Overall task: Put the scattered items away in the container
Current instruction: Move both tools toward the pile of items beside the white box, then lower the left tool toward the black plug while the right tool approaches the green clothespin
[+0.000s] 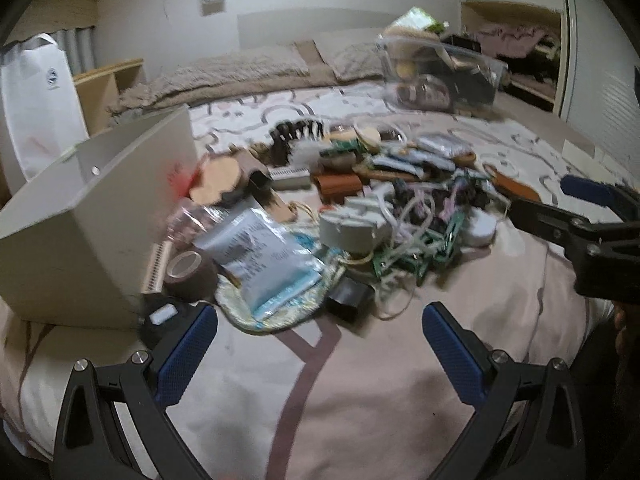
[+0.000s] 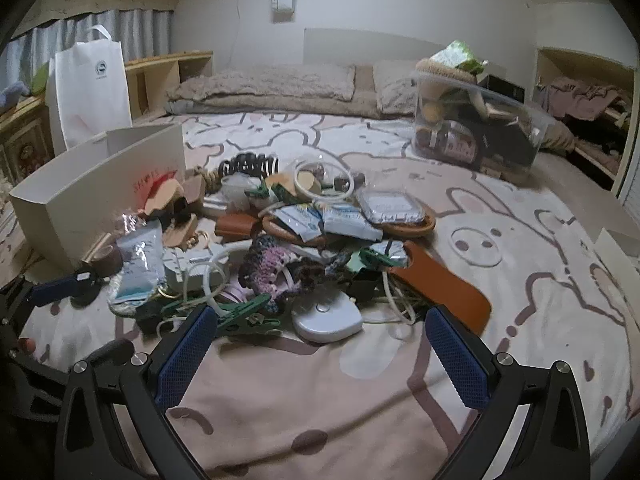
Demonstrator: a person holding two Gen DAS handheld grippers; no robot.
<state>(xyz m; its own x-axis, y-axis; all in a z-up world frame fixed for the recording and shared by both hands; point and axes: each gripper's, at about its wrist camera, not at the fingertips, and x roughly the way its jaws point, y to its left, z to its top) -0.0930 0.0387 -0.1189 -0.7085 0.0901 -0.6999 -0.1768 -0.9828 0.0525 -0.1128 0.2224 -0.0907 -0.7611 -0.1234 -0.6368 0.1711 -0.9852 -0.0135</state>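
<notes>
Bedspread [image 2: 500,240] carries everything. Cream box [image 2: 96,184], long axis running front-left to back-right, sits left of the clutter pile [image 2: 288,240], its inside hidden. Clear tub [image 2: 476,128], visible fully only from the right wrist, is crammed. Left gripper [image 1: 320,352] and right gripper [image 2: 320,352] both gape, holding nothing.

Matt cardboard box [image 2: 100,184] at the bed's left edge; glossy clear plastic tub [image 2: 476,128]; soft printed cloth bedspread [image 2: 520,248].
</notes>
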